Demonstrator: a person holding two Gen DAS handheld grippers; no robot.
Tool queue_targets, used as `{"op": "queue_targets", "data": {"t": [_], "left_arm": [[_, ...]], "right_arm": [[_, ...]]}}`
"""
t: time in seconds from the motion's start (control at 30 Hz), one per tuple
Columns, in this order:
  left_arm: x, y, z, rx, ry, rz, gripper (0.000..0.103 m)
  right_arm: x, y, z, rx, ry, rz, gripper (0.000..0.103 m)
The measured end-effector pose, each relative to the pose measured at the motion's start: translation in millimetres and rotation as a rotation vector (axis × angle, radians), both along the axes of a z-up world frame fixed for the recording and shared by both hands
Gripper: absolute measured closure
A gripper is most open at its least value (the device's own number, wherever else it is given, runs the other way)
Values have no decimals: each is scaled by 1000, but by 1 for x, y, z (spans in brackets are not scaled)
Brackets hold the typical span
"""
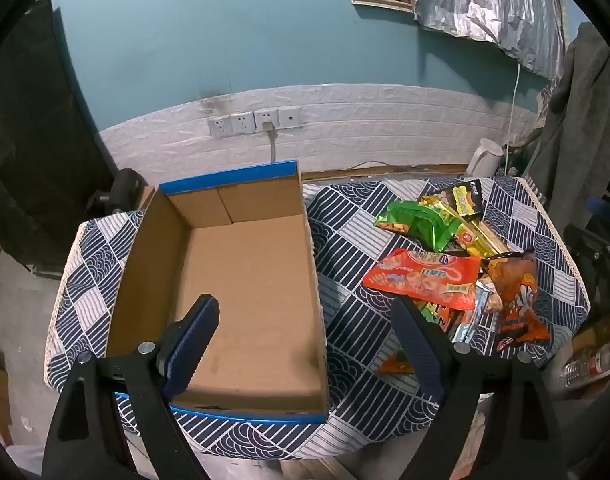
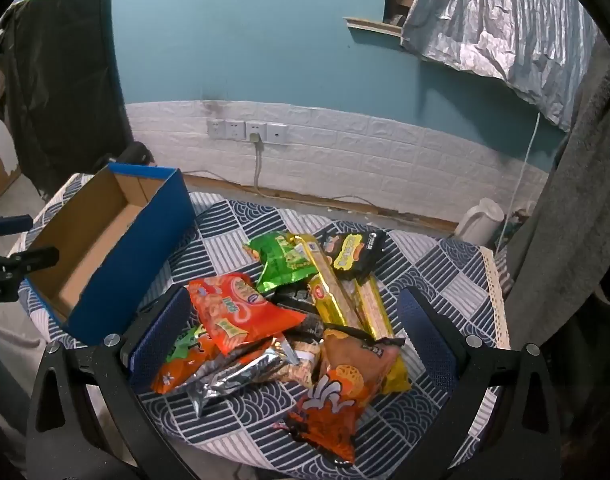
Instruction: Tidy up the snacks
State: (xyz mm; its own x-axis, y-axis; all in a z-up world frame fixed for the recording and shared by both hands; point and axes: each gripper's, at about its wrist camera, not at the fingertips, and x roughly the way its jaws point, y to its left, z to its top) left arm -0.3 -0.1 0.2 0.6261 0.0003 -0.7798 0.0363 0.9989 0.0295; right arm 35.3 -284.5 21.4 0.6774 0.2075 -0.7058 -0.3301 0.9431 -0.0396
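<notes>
1. Left wrist view: the left gripper (image 1: 305,320) hangs over the near part of the table with its two blue-padded fingers (image 1: 193,340) spread wide and nothing between them; it is released.
2. Same view: the open brown cardboard box with blue outer walls (image 1: 241,264) sits directly ahead; the left finger lies over the box's near left corner and the right finger lies over the patterned navy-and-white tablecloth (image 1: 345,320), just right of the box's right wall; one box, nothing visible inside it.
3. Same view: the heap of snack packets (image 1: 457,256) lies to the right of the box and apart from it, ahead and to the right of the right finger, whose tip overlaps the near edge of the heap; I count one green bag (image 1: 417,220), one red-orange bag (image 1: 425,276), one dark orange-brown bag (image 1: 513,292), one black-and-yellow packet (image 1: 467,196), and gold bars whose number I cannot tell here.
4. Right wrist view: the right gripper (image 2: 297,328) is also spread wide and grasps nothing; the snack heap (image 2: 289,320) lies between its two fingers, the left finger (image 2: 161,332) just beside the red-orange bag (image 2: 237,312), the right finger standing clear of the packets.
5. Same view: counted here are one green bag (image 2: 285,260), one red-orange bag, one black-and-yellow packet (image 2: 353,252), two long gold bars (image 2: 333,292), one silver foil packet (image 2: 241,376), one dark orange-brown bag (image 2: 337,392); others beneath are partly hidden.
6. Same view: the blue-walled box (image 2: 117,248) stands to the left of the heap, apart from it.
</notes>
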Motion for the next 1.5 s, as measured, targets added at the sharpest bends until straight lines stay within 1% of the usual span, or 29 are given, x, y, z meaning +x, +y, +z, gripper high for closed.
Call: {"op": "queue_targets", "data": {"t": [0.43,0.7,1.03,1.5], "left_arm": [[5,-1,3,14,-1,-10,14],[0,-4,2,11,-22,-22,16],[1,-5,-4,2,0,-29,16],[-1,-9,-6,5,2,-41,16]], "right_arm": [[-1,-2,1,3,-1,-3,2],[2,-4,2,2,5,-4,2],[-1,-4,-1,5,5,-5,2],[0,-2,-2,2,13,-5,2]]}}
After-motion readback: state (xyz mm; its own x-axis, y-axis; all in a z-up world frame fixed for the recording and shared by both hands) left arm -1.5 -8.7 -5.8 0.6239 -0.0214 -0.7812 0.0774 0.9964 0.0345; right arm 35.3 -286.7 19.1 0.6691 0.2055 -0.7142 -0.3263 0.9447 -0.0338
